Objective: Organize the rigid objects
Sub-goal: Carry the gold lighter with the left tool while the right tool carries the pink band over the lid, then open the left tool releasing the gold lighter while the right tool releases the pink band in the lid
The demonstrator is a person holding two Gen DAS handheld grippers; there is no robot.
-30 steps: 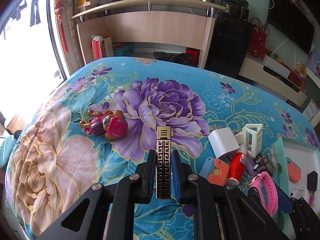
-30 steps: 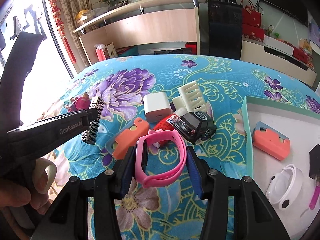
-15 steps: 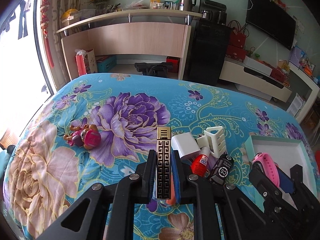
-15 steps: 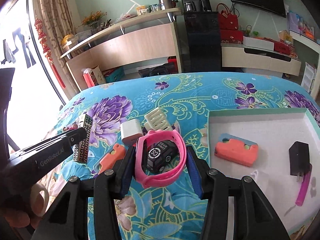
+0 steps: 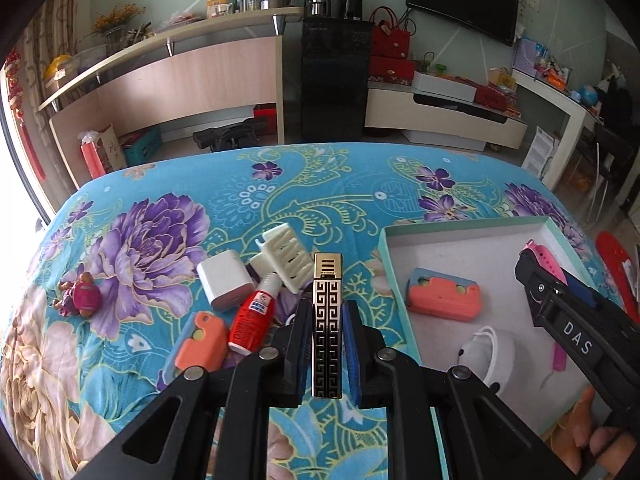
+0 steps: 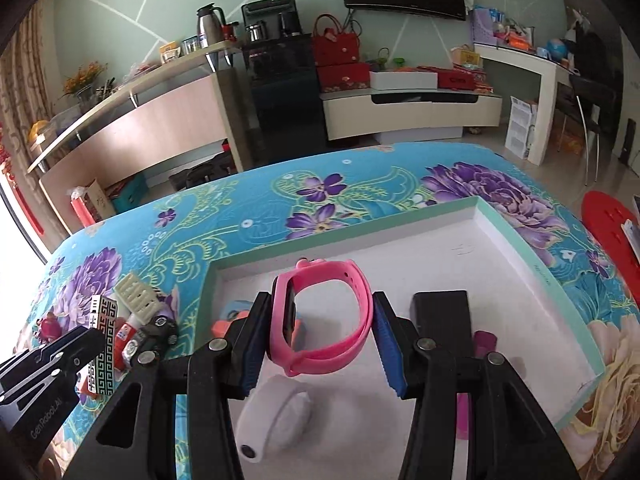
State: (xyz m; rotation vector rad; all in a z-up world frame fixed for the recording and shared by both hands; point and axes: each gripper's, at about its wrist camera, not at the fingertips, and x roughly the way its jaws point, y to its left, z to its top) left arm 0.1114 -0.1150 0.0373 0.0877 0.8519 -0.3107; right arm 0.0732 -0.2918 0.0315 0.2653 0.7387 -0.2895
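Note:
My left gripper (image 5: 327,312) is shut on a black-and-gold patterned lighter (image 5: 327,344), held upright above the flowered bedspread just left of the tray. The tray (image 5: 460,224) is a white box with a teal rim. My right gripper (image 6: 320,300) is shut on a pink watch band (image 6: 320,360) and hangs over the tray's (image 6: 340,236) white floor. The left wrist view shows the right gripper (image 5: 532,264) at the far right with the pink watch (image 5: 536,250) in it. The right wrist view shows the lighter (image 6: 102,344) at lower left.
In the tray lie an orange-and-blue block (image 5: 442,296), a white round case (image 5: 488,352), a black adapter (image 6: 440,320) and a magenta stick (image 6: 486,340). On the bedspread are a white charger (image 5: 224,280), a cream rack (image 5: 286,256), a red glue bottle (image 5: 252,320), an orange block (image 5: 202,340), a toy car (image 6: 160,332) and a pink figure (image 5: 80,296).
Both grippers have swung right, away from the pile on the bedspread. The right one now hangs over the tray with the watch, and the left one has come beside the tray's left rim.

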